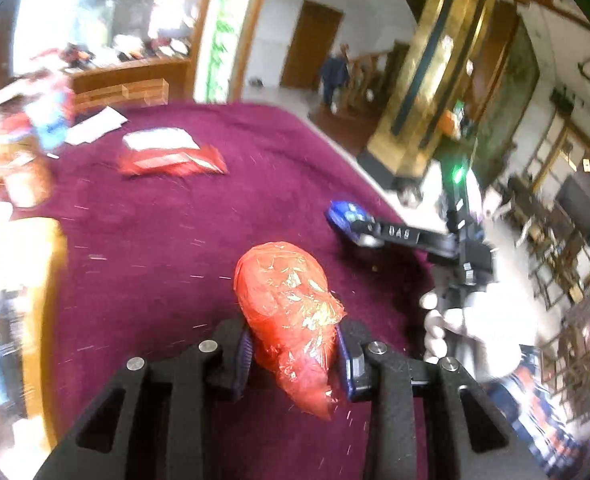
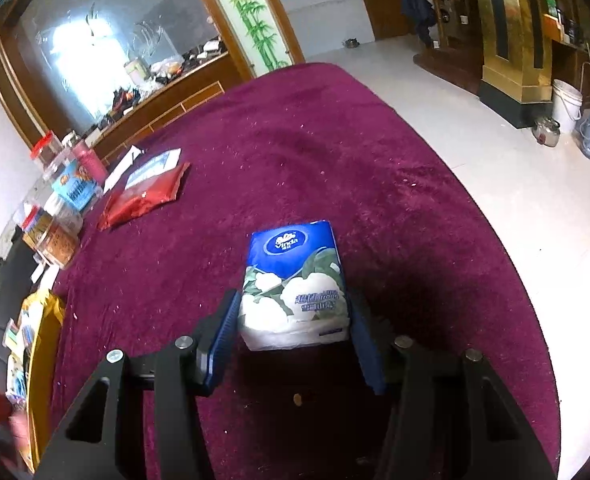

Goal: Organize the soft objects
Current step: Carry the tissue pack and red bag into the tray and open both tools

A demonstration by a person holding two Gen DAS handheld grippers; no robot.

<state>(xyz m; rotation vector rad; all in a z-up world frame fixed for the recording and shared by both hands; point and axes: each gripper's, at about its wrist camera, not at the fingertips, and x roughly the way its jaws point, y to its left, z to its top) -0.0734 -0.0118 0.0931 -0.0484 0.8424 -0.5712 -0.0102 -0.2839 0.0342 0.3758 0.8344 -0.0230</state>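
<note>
Daylight, fairly bright, from a big glass panel (image 2: 107, 52) at upper left, blown out white in both views. Left wrist view motion-blurred throughout: the room on the right smeared, left edge washed out, glare spots on the red plastic bundle (image 1: 291, 320). Right wrist view sharp; print on the tissue pack (image 2: 295, 284) readable, dark shadow on the maroon bench (image 2: 315, 152) right of the pack. Strong fisheye bending, black vignette corners in both. Bottom-left of right view blurred red.
</note>
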